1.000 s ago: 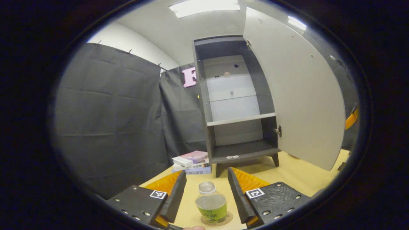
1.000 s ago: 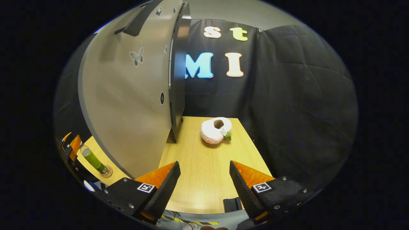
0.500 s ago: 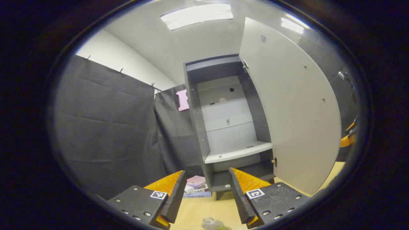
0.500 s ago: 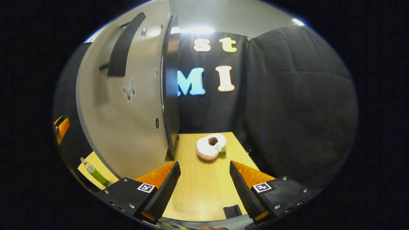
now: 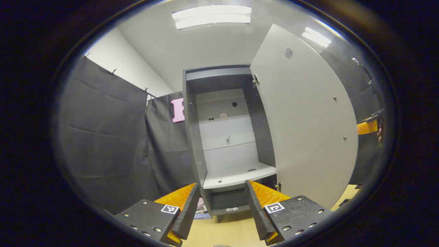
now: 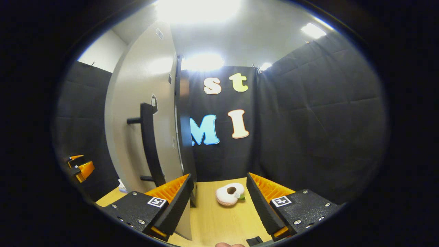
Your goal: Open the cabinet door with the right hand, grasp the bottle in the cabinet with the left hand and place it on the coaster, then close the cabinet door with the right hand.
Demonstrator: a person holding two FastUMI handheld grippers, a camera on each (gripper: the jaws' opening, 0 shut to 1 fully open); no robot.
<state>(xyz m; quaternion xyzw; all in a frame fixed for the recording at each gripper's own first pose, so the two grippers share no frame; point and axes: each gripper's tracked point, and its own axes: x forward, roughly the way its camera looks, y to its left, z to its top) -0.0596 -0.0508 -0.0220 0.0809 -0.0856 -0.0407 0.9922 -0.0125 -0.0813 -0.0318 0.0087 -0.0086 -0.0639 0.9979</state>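
Bottle: a second ago on the coaster between our left gripper (image 5: 219, 212) fingers, now below the left gripper view | Left jaws: wide apart, empty | Cabinet door (image 5: 305, 123): open, shelves (image 5: 240, 176) bare | Right gripper (image 6: 219, 206): raised to face door handle (image 6: 149, 144), jaws wide, empty | Step: we judge closing remains.

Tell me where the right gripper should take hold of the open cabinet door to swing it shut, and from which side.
Grip the dark bar handle on the cabinet door around its middle. It runs upright and stands off the panel on two posts, leaving room for a finger behind it. The right gripper, open, should probably come at it level, from the door's outer face, fingers straddling the bar.
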